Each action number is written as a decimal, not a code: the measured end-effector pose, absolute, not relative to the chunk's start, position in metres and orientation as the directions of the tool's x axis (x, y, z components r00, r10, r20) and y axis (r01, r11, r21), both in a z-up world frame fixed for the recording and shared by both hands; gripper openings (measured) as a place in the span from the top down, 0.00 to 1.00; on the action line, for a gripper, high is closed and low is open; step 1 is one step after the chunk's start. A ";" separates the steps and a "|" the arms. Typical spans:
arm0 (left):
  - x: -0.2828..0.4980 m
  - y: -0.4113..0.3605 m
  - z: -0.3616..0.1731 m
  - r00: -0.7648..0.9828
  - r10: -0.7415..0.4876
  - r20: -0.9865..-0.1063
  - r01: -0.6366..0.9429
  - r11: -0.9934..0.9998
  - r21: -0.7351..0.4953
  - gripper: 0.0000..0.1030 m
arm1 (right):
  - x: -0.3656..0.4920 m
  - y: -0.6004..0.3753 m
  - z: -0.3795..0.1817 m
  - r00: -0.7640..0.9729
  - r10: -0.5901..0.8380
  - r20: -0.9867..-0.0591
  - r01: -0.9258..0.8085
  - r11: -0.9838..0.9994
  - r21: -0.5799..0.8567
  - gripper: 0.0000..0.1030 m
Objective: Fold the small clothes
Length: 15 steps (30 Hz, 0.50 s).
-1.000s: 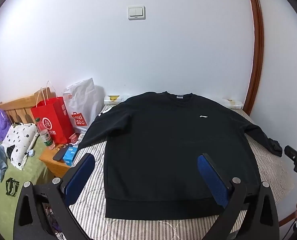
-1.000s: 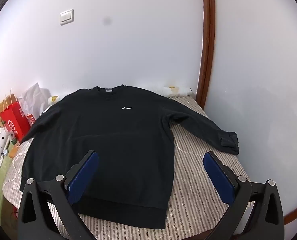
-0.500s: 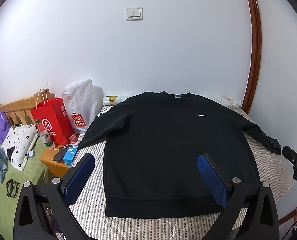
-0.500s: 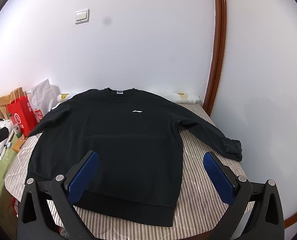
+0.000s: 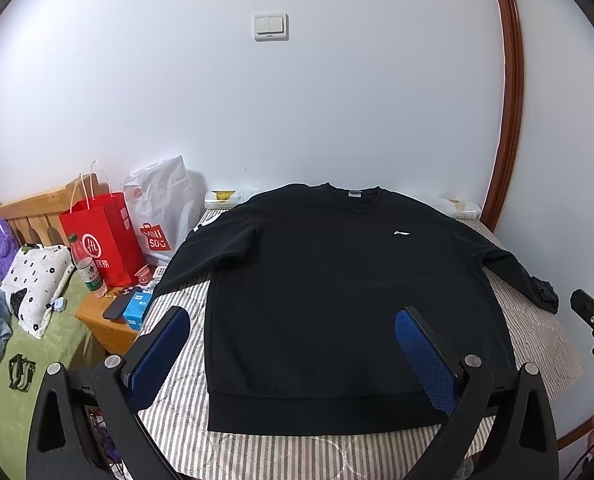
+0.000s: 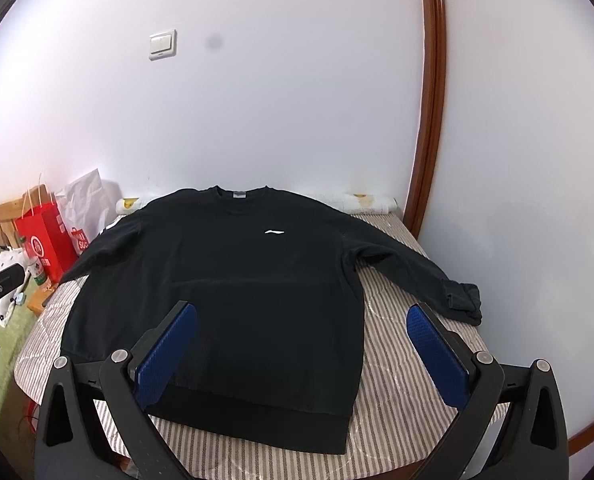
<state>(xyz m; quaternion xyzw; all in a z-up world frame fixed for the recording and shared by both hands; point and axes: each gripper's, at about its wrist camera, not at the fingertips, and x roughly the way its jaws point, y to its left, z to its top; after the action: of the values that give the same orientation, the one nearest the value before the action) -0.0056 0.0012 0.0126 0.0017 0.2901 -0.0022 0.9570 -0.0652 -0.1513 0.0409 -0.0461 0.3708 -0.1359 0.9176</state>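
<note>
A black sweatshirt (image 5: 337, 280) with a small white chest logo lies flat, front up, on the striped bed (image 5: 177, 420), sleeves spread to both sides. It also shows in the right wrist view (image 6: 237, 292). My left gripper (image 5: 293, 320) is open and empty, held above the hem on the near left side. My right gripper (image 6: 303, 316) is open and empty, above the hem's right part and the bare bed. The right sleeve cuff (image 6: 463, 300) is bunched near the bed's right edge.
A wooden nightstand (image 5: 109, 328) left of the bed holds a red paper bag (image 5: 101, 236), a white bag (image 5: 161, 212), a bottle and small boxes. A second bed with pillows (image 5: 37, 280) lies further left. White walls and a brown door frame (image 6: 429, 120) stand behind and to the right.
Both grippers have drifted slightly back and up from the bed; the right wrist view has shifted so the sweatshirt sits further right. The sweatshirt has not moved.
</note>
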 end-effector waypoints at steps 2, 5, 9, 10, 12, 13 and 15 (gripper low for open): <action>-0.015 0.002 0.011 0.835 -0.008 -0.551 0.012 1.000 0.003 0.00 | -0.066 -0.152 0.040 0.687 -0.289 -0.667 0.218 0.957 -0.190 0.00; -0.015 0.000 0.011 0.836 -0.004 -0.549 0.010 1.000 0.009 0.00 | -0.066 -0.154 0.040 0.686 -0.290 -0.667 0.223 0.957 -0.187 0.00; -0.015 -0.001 0.012 0.836 -0.010 -0.549 0.013 1.000 0.001 0.00 | -0.068 -0.156 0.039 0.687 -0.293 -0.665 0.223 0.956 -0.191 0.00; -0.016 -0.001 0.012 0.836 -0.009 -0.548 0.013 1.000 0.003 0.00 | -0.069 -0.155 0.039 0.687 -0.296 -0.664 0.224 0.955 -0.193 0.00; -0.016 -0.002 0.013 0.838 -0.007 -0.545 0.012 1.000 0.007 0.00 | -0.070 -0.155 0.040 0.689 -0.296 -0.662 0.226 0.955 -0.192 0.00; -0.016 -0.002 0.013 0.838 -0.006 -0.545 0.011 1.000 0.006 0.00 | -0.071 -0.155 0.040 0.690 -0.294 -0.661 0.225 0.956 -0.190 0.00; -0.017 -0.003 0.013 0.837 -0.010 -0.547 0.013 1.000 0.001 0.00 | -0.072 -0.155 0.040 0.691 -0.293 -0.660 0.222 0.956 -0.192 0.00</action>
<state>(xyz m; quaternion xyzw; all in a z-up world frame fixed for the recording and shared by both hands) -0.0168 -0.0033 0.0126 0.0024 0.2851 -0.0061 0.9585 -0.0722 -0.1547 0.0402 -0.0483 0.3669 -0.1404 0.9183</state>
